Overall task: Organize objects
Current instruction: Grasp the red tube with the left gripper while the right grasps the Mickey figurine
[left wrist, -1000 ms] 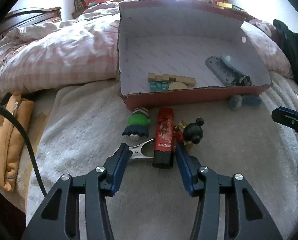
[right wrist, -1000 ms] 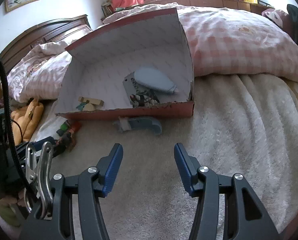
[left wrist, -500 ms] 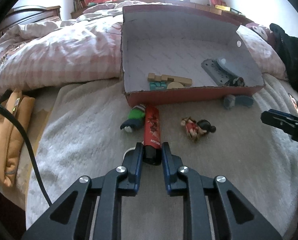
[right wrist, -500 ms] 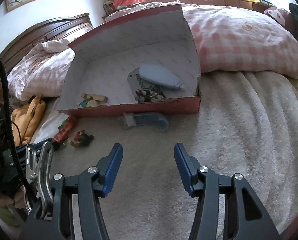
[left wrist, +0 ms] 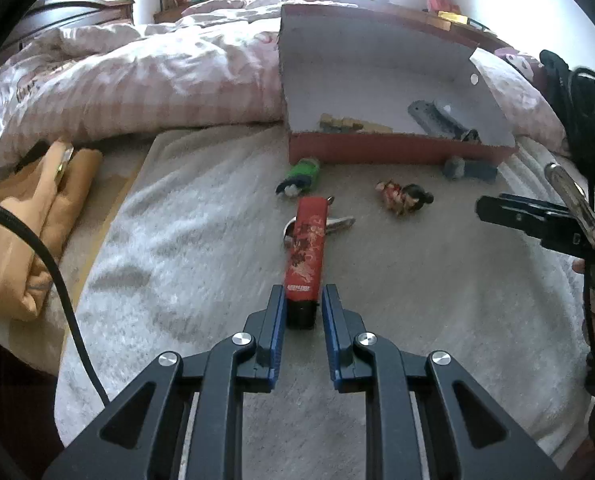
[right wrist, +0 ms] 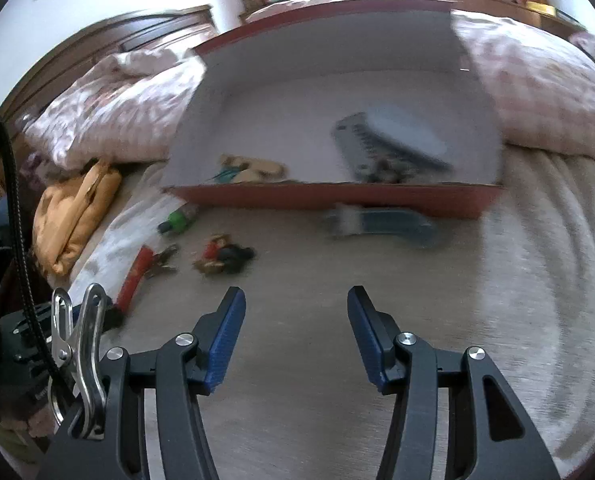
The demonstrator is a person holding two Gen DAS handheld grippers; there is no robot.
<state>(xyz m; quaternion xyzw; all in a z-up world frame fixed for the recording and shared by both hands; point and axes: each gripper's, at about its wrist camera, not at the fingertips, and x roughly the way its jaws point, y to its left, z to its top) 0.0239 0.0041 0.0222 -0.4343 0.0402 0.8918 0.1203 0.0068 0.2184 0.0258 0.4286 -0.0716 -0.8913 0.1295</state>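
My left gripper (left wrist: 302, 300) is shut on the black end of a red cylinder (left wrist: 307, 242) and holds it above the white blanket. On the blanket lie a metal clip (left wrist: 337, 224), a green toy figure (left wrist: 302, 174), a mouse figurine (left wrist: 403, 197) and a blue-grey tool (left wrist: 469, 168). An open red box (left wrist: 377, 151) with several items inside sits behind them. My right gripper (right wrist: 295, 312) is open and empty, facing the box (right wrist: 337, 196); the view is blurred. The red cylinder also shows there (right wrist: 135, 276), at left.
An orange cloth bag (left wrist: 29, 220) lies at the left edge of the bed. A pink checked duvet (left wrist: 137, 88) is piled behind and left of the box. Dark clothing (left wrist: 577, 112) sits at the far right. The right gripper's body (left wrist: 545, 220) reaches in from the right.
My left gripper closed on the red cylinder and lifted it back, away from the box. The mouse figurine fell on its side. My right gripper swung left, with blur.
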